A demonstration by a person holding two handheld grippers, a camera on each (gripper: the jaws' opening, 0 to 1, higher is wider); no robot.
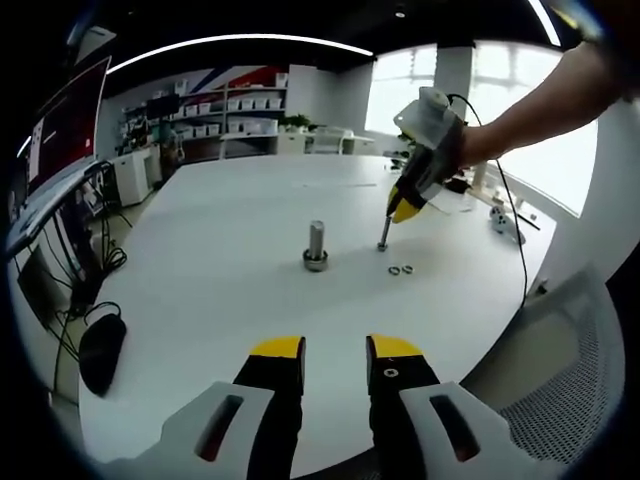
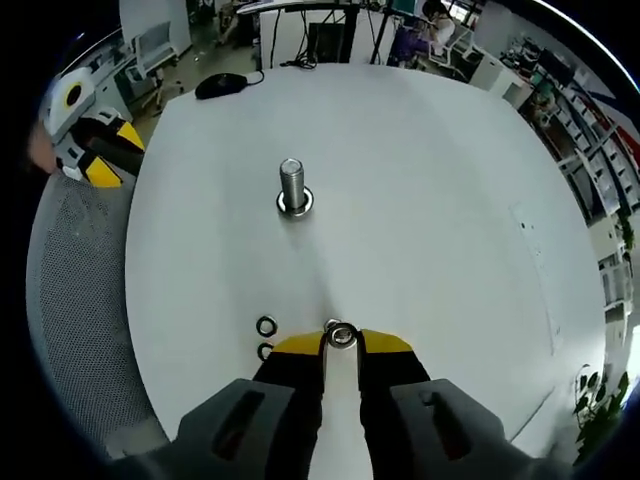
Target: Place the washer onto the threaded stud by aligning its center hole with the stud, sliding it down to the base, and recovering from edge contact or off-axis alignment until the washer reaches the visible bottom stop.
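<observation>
While right gripper (image 2: 341, 340) seemingly pinches washer (image 2: 342, 335), stud (image 2: 292, 186) well apart, left gripper (image 1: 335, 350) parted.

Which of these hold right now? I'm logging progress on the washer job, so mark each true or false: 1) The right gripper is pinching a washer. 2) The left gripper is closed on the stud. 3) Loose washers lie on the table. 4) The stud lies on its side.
1) True: the right gripper has a washer at its tips.
2) False: the left gripper is open, well short of the stud.
3) True: two spare washers lie on the white table beside the right gripper.
4) False: the stud stands upright on its base.
</observation>
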